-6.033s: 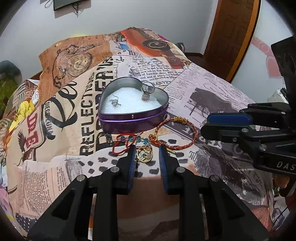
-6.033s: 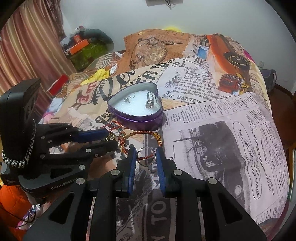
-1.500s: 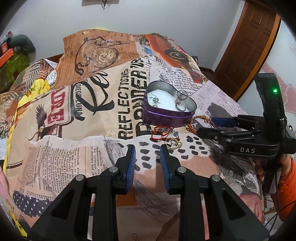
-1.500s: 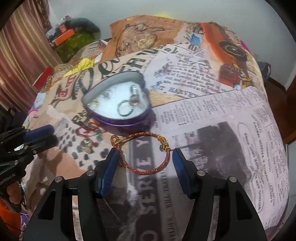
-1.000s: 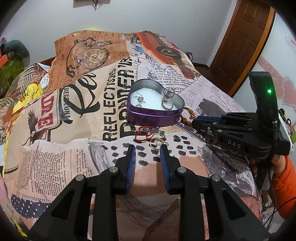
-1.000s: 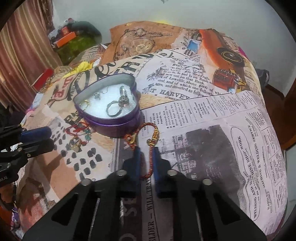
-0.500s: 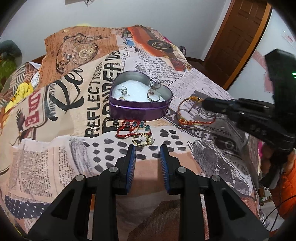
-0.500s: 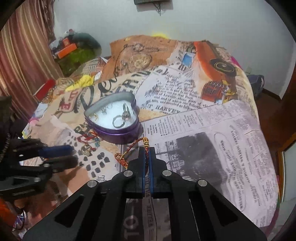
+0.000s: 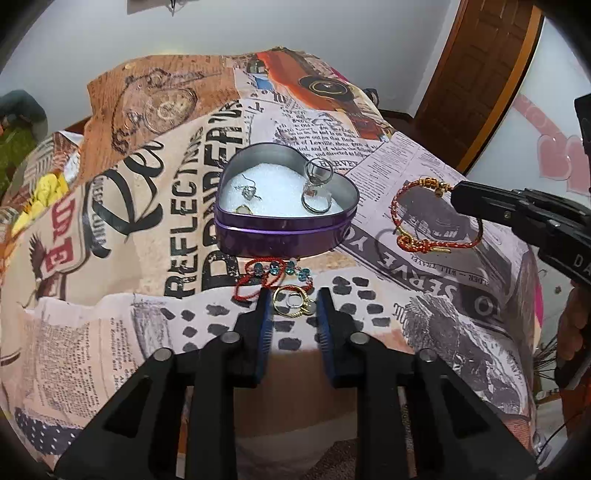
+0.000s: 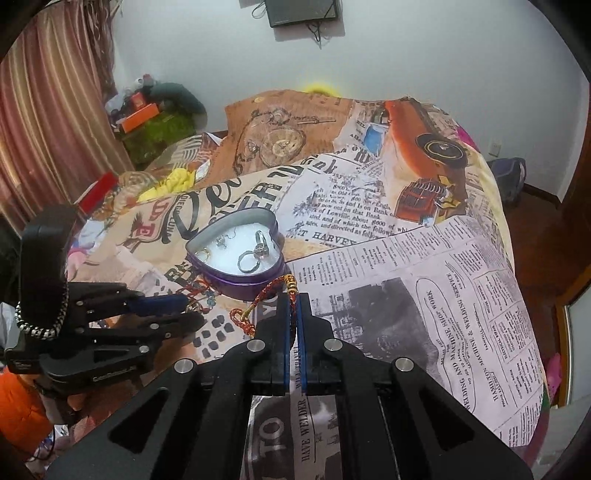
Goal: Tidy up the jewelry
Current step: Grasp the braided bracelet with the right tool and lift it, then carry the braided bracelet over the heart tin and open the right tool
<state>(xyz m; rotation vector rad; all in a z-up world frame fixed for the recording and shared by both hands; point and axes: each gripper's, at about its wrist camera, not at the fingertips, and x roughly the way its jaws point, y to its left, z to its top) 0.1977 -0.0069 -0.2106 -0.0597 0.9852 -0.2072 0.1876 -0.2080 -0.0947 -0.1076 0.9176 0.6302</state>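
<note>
A purple heart-shaped tin (image 9: 284,230) with white lining sits on the newspaper-print bedspread; it also shows in the right wrist view (image 10: 255,277). Silver rings (image 9: 316,201) and small earrings lie inside it. My right gripper (image 10: 294,301) is shut on a red and gold braided bracelet (image 9: 404,240), holding it above the bed to the right of the tin; the bracelet hangs edge-on in the right wrist view (image 10: 264,293). My left gripper (image 9: 291,299) is open, its fingers on either side of gold rings (image 9: 293,300). A red cord with blue beads (image 9: 269,273) lies before the tin.
The bedspread (image 9: 110,221) covers a rounded mattress that drops off at the front and right. A wooden door (image 9: 476,74) stands at the back right. Curtains (image 10: 48,129) and clutter (image 10: 147,118) are at the left, a wall-mounted screen (image 10: 303,11) above.
My right gripper closed on the red and gold bracelet and lifted it off the bed. My left gripper moved forward, so the gold rings sit between its open fingers.
</note>
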